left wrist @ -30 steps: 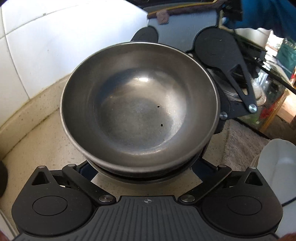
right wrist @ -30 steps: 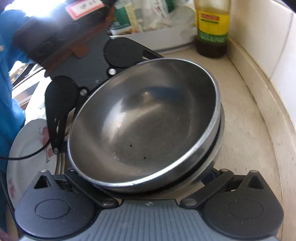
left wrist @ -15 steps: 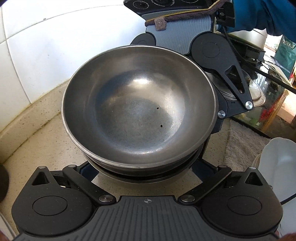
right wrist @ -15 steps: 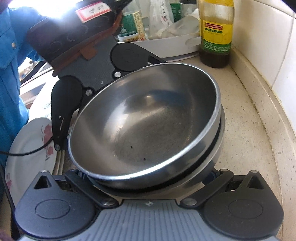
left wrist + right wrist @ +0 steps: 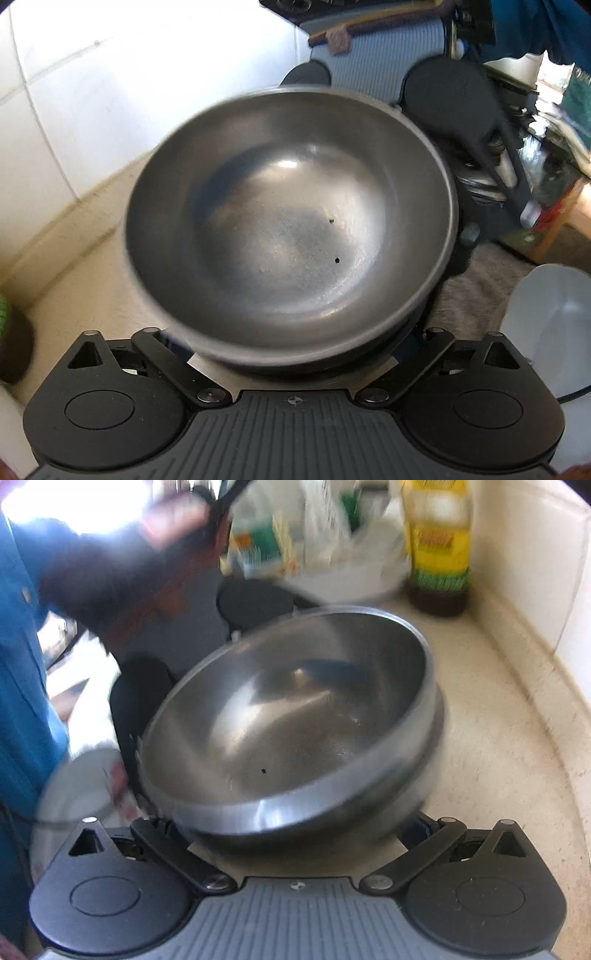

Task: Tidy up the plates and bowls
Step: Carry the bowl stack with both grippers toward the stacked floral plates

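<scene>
Two nested steel bowls (image 5: 288,229) fill the left wrist view, held a little above the beige counter (image 5: 74,280). My left gripper (image 5: 295,417) is under their near rim, its fingers hidden by the bowls. The right gripper (image 5: 454,99) faces it from the far side. In the right wrist view the same steel bowls (image 5: 295,720) tilt down to the left, and the lower bowl (image 5: 434,738) shows at the right. My right gripper (image 5: 295,897) grips from below, and the left gripper (image 5: 144,690) is opposite. Both are shut on the stack.
A white tiled wall (image 5: 110,92) runs along the counter. An oil bottle (image 5: 439,554) and a white tub of packets (image 5: 332,561) stand at the far end. A flowered white plate (image 5: 81,786) and a white bowl (image 5: 554,332) lie nearby. A blue sleeve (image 5: 22,664) is at the left.
Both grippers have carried the bowl stack along the counter towards the bottle, which looms larger. The stack tilts more in the right wrist view, and both views are now blurred.
</scene>
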Motion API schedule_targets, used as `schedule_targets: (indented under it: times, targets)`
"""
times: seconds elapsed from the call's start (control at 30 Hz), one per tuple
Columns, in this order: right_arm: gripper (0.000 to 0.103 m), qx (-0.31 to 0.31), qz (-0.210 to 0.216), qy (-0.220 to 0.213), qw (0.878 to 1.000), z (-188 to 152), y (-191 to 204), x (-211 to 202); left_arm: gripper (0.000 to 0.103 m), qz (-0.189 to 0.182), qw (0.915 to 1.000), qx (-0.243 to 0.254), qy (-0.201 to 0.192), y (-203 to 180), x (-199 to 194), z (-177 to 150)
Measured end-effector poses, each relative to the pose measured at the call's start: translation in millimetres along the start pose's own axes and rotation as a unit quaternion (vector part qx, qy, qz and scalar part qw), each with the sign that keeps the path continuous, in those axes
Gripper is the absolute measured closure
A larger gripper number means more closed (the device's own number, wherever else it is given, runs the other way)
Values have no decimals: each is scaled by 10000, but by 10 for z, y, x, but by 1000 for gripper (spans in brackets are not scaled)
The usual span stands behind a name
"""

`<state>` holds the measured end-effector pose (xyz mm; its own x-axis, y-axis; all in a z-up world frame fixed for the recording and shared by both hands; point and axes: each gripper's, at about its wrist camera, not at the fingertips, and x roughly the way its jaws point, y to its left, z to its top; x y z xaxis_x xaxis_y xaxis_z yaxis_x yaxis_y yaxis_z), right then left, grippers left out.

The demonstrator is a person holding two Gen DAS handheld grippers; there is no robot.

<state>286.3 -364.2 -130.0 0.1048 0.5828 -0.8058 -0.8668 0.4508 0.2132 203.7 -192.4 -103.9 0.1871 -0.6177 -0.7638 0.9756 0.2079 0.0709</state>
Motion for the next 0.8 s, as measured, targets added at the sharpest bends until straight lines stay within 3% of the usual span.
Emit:
schedule_targets:
  times: [0.17, 0.33, 0.4, 0.53, 0.8]
  targets:
    - [0, -101, -221, 33, 9997, -88, -111, -58, 3, -17, 9999, -129, -30, 35, 47, 55]
    - [0, -413, -332, -414, 9977, -259, -47, -40, 0, -166, 9995, -211, -147, 37, 157, 87]
    - [0, -614, -602, -316, 9958, -247, 35, 10, 0, -86, 9995, -234, -192, 14, 177, 86]
    - [0, -433, -706, -92, 9965, -139, 18, 27, 0, 234, 9993, 27, -279, -131, 169, 126]
    - [1, -317, -669, -78, 9972, -34, 83, -59, 1, 231, 9989, 11, -413, -127, 35, 127]
